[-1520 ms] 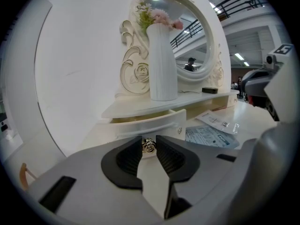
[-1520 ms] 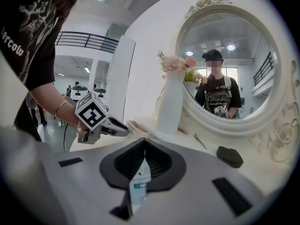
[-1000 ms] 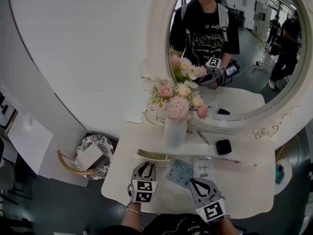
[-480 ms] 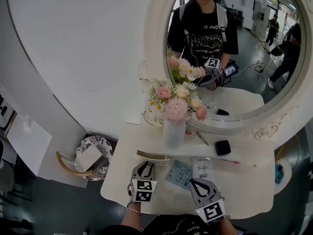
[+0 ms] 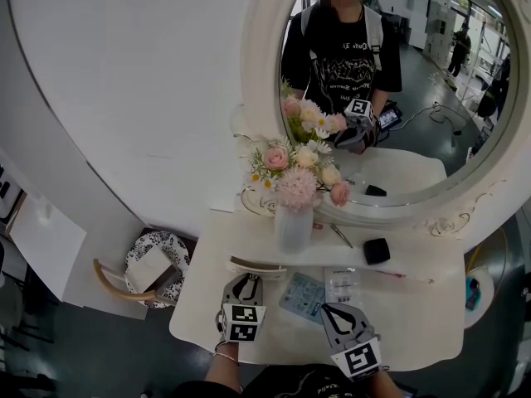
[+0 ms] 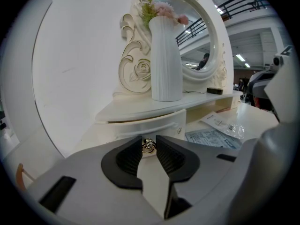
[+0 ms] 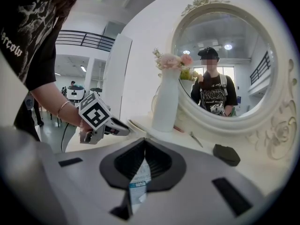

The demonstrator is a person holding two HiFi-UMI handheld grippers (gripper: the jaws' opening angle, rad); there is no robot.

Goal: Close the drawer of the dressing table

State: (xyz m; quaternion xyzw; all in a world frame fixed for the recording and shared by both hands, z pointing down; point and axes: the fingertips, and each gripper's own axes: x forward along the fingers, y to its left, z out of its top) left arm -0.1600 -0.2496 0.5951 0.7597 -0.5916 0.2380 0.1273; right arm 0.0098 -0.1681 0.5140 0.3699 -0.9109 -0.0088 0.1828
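Note:
The white dressing table (image 5: 415,322) has a small curved drawer (image 5: 259,266) under its raised shelf, standing a little way out. In the left gripper view the drawer front (image 6: 150,125) juts out below the shelf. A small metal knob (image 6: 149,146) sits between my pads. My left gripper (image 5: 246,279) (image 6: 149,142) is shut on this knob. My right gripper (image 5: 328,309) (image 7: 144,142) hovers over the tabletop to the right, its tips together and nothing held. The left gripper (image 7: 101,121) also shows in the right gripper view.
A white vase (image 5: 294,226) of pink flowers stands on the shelf above the drawer, before the oval mirror (image 5: 465,201). A blue packet (image 5: 304,293) and a clear packet (image 5: 343,284) lie on the tabletop. A black compact (image 5: 377,249) sits on the shelf. A patterned stool (image 5: 158,264) stands at floor left.
Both grippers stay where they were. The head view has drifted slightly, and a person reflected at the mirror's right edge has moved off.

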